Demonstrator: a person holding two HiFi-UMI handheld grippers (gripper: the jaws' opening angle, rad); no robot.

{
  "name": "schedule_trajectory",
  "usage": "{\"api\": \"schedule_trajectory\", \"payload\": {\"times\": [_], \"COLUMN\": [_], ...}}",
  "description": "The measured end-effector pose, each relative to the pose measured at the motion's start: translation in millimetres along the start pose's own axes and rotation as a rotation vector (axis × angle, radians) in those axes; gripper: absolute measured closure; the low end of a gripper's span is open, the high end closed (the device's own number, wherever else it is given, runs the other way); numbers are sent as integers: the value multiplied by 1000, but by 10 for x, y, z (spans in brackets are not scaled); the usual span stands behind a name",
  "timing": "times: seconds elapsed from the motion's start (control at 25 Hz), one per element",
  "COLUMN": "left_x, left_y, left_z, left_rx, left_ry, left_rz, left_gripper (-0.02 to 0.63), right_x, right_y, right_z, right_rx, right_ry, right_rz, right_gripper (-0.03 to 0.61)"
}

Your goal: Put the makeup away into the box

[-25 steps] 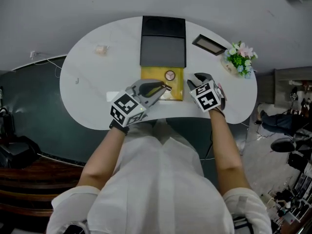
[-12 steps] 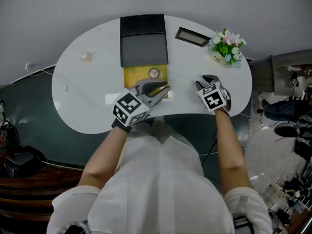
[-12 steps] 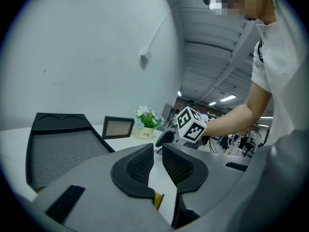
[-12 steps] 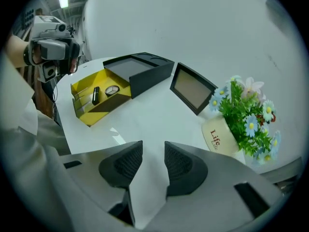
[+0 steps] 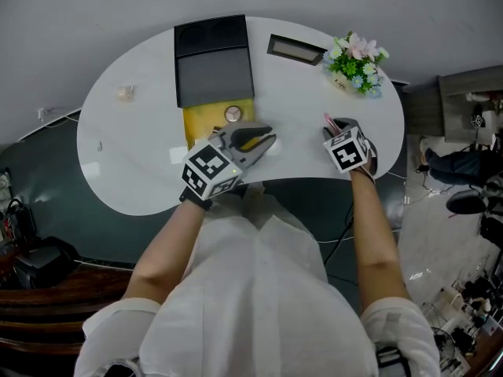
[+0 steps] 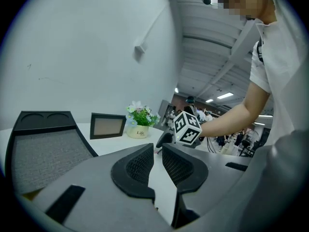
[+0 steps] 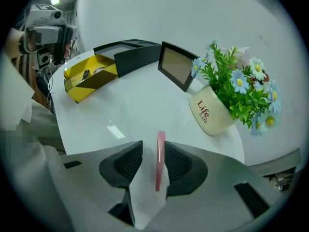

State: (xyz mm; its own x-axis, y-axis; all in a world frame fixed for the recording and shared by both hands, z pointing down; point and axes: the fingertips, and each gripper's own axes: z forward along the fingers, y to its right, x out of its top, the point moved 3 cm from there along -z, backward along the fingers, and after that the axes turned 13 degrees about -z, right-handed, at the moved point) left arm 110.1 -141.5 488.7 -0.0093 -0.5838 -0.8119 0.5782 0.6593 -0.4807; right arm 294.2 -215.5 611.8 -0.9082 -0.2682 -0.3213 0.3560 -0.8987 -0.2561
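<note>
Straddling a pink makeup stick (image 7: 159,159): right gripper (image 7: 152,152), jaws apart, lately narrowing; left gripper (image 6: 157,153) parted, empty.

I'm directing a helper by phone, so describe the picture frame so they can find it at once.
On the white oval table, look along the far edge, between the black box lid and the potted flowers. The picture frame stands there: a thin dark border around a pale blank pane, unlike the flat lid and leafy pot.

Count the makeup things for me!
3: a round compact and a dark tube inside the yellow box, a pink stick between the right gripper's jaws; others may be hidden.
</note>
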Motion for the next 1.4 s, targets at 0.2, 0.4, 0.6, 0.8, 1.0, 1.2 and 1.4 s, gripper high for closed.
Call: {"api": "schedule_trajectory", "payload": {"times": [0.2,0.4,0.6,0.8,1.0,1.2,1.4], "left_x": [-33,-44,-39,-65,-79,-86,-111], "left_y": [19,19,32,41,61,72,59], "left_z": [41,44,56,46,-14,-106,-229], "left_rx": [4,10,9,11,19,30,50], "left_ry": [-17,-20,-15,-14,-9,6,23], "left_rz": [0,-2,-2,-3,-1,-1,-7], "left_gripper": [549,549,549,549,549,549,549], "right_x": [-165,-266,-254,-239,-214,-188,-184], "right_y": [42,34,28,-13,-37,-41,-46], "right_z": [92,144,152,172,161,158,172], "right_rx": [11,17,26,40,24,14,0], "right_ry": [-36,-54,-46,-46,-50,-71,-105], "right_rz": [-9,-4,-2,-14,-32,-47,-70], "right_gripper": [447,462,472,518,532,532,532]}}
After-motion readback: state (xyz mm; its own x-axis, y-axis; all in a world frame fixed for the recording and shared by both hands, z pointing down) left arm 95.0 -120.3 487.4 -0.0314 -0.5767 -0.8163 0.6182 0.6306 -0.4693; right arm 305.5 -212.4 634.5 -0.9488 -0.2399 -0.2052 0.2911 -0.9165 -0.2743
